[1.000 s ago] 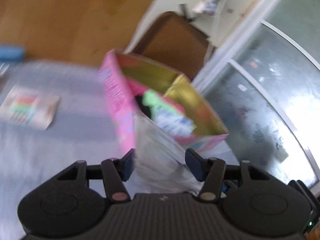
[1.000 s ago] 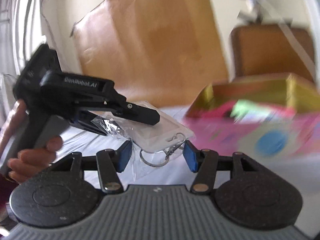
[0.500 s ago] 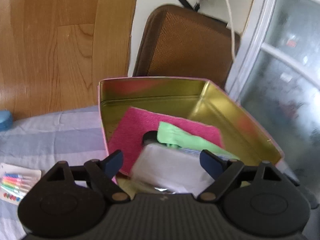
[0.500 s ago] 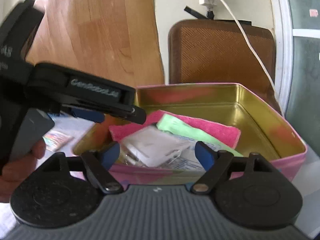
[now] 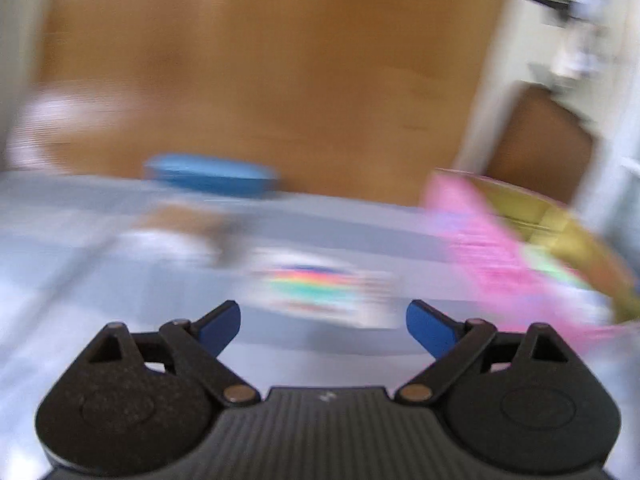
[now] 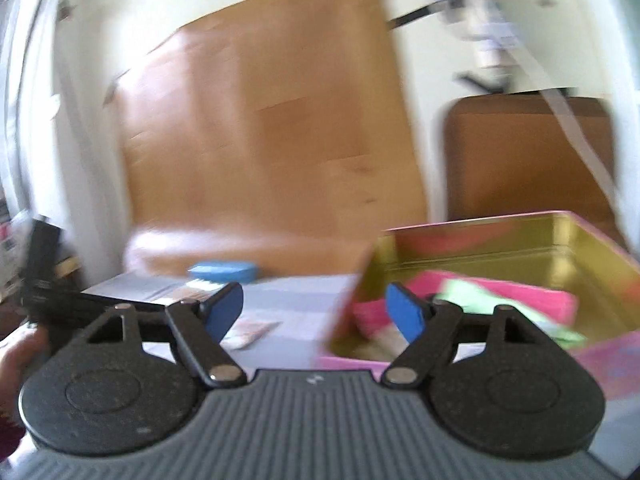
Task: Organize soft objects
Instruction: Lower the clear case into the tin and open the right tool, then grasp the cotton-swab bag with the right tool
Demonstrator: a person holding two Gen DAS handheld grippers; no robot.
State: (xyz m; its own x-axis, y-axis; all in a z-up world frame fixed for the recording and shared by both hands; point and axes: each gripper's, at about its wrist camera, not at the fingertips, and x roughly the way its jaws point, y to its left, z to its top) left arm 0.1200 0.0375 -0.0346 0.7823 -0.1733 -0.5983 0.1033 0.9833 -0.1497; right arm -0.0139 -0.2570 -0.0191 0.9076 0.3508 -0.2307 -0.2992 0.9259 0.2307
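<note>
A pink tin box (image 6: 560, 240) with a gold inside stands on the striped cloth at the right; it also shows blurred in the left wrist view (image 5: 480, 248). It holds a pink cloth (image 6: 532, 300) and a green packet (image 6: 480, 296). My left gripper (image 5: 323, 326) is open and empty above a white packet of coloured sticks (image 5: 316, 286). My right gripper (image 6: 316, 314) is open and empty at the tin's left corner. The left gripper's body (image 6: 44, 288) shows at the far left of the right wrist view.
A blue oval case (image 5: 212, 178) lies at the back of the table by the wooden board (image 5: 280, 80); it also shows in the right wrist view (image 6: 224, 271). A brown chair back (image 6: 528, 160) stands behind the tin. A brownish item (image 5: 184, 224) lies blurred at mid-left.
The clear packet that my left gripper held went into the tin. Both grippers opened and swung left, away from the tin; the left one now faces the coloured-stick packet.
</note>
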